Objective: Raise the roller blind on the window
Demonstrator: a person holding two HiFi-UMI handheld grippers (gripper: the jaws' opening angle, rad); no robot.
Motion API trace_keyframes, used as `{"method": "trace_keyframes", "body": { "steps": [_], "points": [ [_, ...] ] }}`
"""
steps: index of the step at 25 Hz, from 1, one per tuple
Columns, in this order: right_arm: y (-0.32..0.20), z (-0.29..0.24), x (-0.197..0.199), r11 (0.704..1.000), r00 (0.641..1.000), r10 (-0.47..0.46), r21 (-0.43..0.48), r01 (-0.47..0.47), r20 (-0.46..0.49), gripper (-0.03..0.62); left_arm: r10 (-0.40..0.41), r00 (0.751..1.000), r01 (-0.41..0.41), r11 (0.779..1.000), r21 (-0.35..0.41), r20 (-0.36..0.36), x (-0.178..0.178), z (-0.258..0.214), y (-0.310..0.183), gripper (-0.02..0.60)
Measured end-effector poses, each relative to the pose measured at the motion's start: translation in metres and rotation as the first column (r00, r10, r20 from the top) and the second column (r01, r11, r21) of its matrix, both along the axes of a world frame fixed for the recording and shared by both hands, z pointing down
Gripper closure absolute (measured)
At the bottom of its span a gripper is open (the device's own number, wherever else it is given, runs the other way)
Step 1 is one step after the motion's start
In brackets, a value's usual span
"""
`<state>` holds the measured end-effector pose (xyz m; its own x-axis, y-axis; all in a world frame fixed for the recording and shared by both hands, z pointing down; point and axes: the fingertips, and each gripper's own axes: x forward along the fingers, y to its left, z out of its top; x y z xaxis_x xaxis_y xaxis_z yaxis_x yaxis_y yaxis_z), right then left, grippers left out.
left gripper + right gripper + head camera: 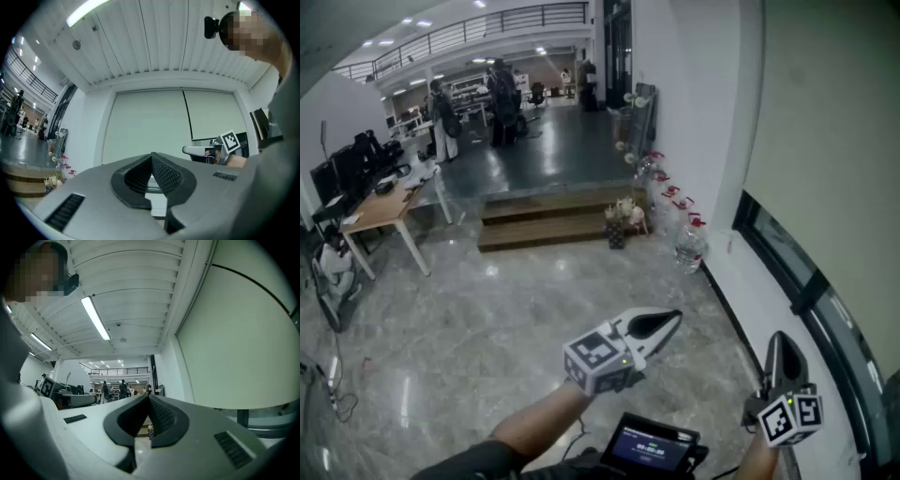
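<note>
The pale roller blind hangs over the window at my right and covers most of it; a dark strip of glass shows below its lower edge. In the left gripper view the blind fills the wall ahead, with a thin dark line running down it. My left gripper is shut and empty, held over the floor left of the window. Nearer the window, my right gripper is also shut with nothing in it. Neither gripper touches the blind. The right gripper view has the blind close on its right.
Several water bottles and a flower pot stand along the wall by low wooden steps. A desk stands at the left. People stand far back in the hall. A small screen device sits at my chest.
</note>
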<state>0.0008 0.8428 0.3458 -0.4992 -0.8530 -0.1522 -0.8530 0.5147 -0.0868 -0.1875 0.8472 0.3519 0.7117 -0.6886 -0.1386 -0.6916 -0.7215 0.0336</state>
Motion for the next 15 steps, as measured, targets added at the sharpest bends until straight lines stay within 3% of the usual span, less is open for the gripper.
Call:
{"method": "trace_keyframes", "body": {
  "steps": [4, 15],
  "points": [
    [-0.001, 0.001, 0.003, 1.000, 1.000, 0.012, 0.000, -0.012, -0.010, 0.595, 0.019, 0.999, -0.020, 1.000, -0.011, -0.037, 0.002, 0.001, -0.001, 0.589],
    [0.001, -0.003, -0.008, 0.998, 0.998, 0.060, 0.002, -0.060, -0.005, 0.592, 0.014, 0.999, -0.014, 1.000, -0.008, -0.052, -0.017, 0.002, -0.006, 0.589]
  ]
}}
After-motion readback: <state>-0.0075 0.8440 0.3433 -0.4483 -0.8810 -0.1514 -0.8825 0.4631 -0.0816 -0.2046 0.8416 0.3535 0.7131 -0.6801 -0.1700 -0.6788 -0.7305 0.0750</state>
